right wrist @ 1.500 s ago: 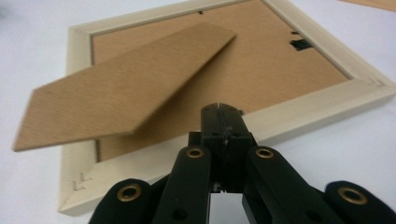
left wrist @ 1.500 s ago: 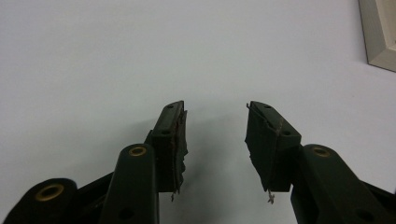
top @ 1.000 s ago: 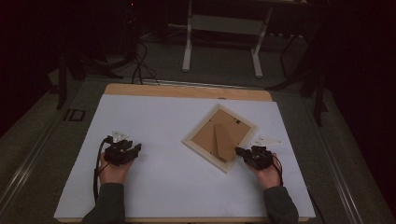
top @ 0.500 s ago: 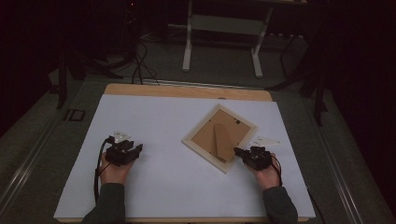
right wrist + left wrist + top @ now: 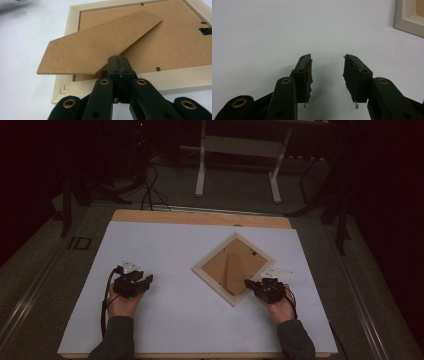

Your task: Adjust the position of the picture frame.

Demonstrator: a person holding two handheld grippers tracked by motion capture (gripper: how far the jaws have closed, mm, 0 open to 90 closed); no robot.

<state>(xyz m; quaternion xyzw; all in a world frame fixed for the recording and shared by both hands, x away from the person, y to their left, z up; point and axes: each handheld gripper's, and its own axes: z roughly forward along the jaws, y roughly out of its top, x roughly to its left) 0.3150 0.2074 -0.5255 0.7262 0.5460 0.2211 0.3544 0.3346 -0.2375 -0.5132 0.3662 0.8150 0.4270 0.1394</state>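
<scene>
A pale wooden picture frame (image 5: 211,283) lies face down and turned like a diamond on the white sheet, right of centre. Its brown fibreboard stand (image 5: 235,272) points toward the near corner. My right gripper (image 5: 248,283) is shut, and its tips touch the stand's near edge. In the right gripper view the stand (image 5: 100,47) is tilted up off the brown backing (image 5: 180,42), with the closed tips of my right gripper (image 5: 119,60) tucked under its edge, over the frame's rail (image 5: 175,77). My left gripper (image 5: 148,281) rests on the sheet to the left. The left gripper (image 5: 327,62) is open with nothing between its pads.
The white sheet (image 5: 175,245) covers a wooden table whose bare far edge (image 5: 200,218) shows at the back. A frame corner (image 5: 408,22) sits at the upper right of the left gripper view. On the dark floor beyond stand white metal legs (image 5: 201,170) and cables (image 5: 150,185).
</scene>
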